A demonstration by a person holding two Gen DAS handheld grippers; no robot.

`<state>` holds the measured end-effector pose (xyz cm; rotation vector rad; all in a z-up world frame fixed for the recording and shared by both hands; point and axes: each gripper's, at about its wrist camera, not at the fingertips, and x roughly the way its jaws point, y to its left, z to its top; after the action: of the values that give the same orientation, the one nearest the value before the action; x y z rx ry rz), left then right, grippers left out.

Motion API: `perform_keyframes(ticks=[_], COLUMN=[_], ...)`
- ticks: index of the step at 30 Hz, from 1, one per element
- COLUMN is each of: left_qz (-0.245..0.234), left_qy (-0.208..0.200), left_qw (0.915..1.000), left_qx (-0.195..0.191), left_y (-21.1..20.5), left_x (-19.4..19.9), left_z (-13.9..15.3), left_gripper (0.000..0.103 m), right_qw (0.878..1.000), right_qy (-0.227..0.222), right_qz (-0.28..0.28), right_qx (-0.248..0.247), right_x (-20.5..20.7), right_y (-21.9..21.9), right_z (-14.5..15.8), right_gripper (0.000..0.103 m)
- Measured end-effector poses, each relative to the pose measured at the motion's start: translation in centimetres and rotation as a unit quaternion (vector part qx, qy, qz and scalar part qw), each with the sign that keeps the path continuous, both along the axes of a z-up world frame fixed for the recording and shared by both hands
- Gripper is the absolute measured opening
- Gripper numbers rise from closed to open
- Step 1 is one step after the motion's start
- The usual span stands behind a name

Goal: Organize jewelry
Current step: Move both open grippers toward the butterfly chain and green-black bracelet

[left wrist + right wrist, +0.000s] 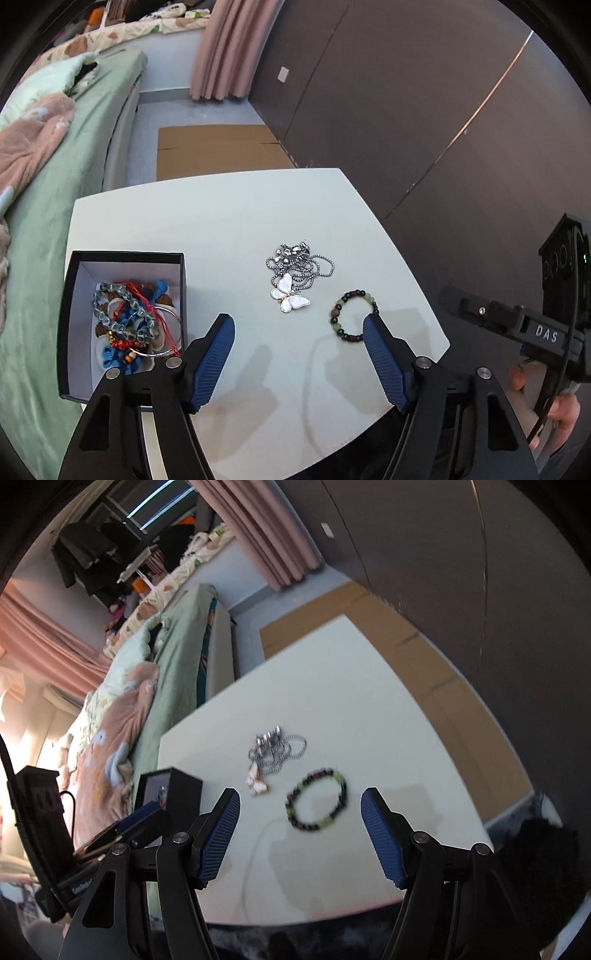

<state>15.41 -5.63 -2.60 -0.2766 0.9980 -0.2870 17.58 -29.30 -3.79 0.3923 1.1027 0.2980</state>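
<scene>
Jewelry left to sort lies loose on the desk: a bead bracelet at about 4 o'clock from the butterfly necklace, the two near but apart. The box at the desk's 8 o'clock corner already holds a heap. Left tongs and right tongs both gape wide, empty. Risks, as I judge them — the necklace's chain could snag or trail on lifting, and the round beads could slip the pads and roll toward the near edge.
</scene>
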Motion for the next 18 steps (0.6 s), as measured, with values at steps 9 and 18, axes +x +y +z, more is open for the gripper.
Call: perform_keyframes(ticks=[9,18], left_qz=[0.007,0.012], left_qy=[-0.006,0.036], left_qw=[1.0000,0.9993], left_qx=[-0.002,0.000], left_y=[-0.6,-1.6], left_x=[0.1,2.1], left_z=[2.4,0.4], left_gripper=[0.071,0.055], right_qw=[1.000,0.997], right_qy=[0.004,0.040], right_qz=[0.018,0.058], right_qx=[0.005,-0.009], right_x=[-0.3,3.1], right_y=[-0.7,0.4], right_z=[0.4,-1.9], right_gripper=[0.068,0.062])
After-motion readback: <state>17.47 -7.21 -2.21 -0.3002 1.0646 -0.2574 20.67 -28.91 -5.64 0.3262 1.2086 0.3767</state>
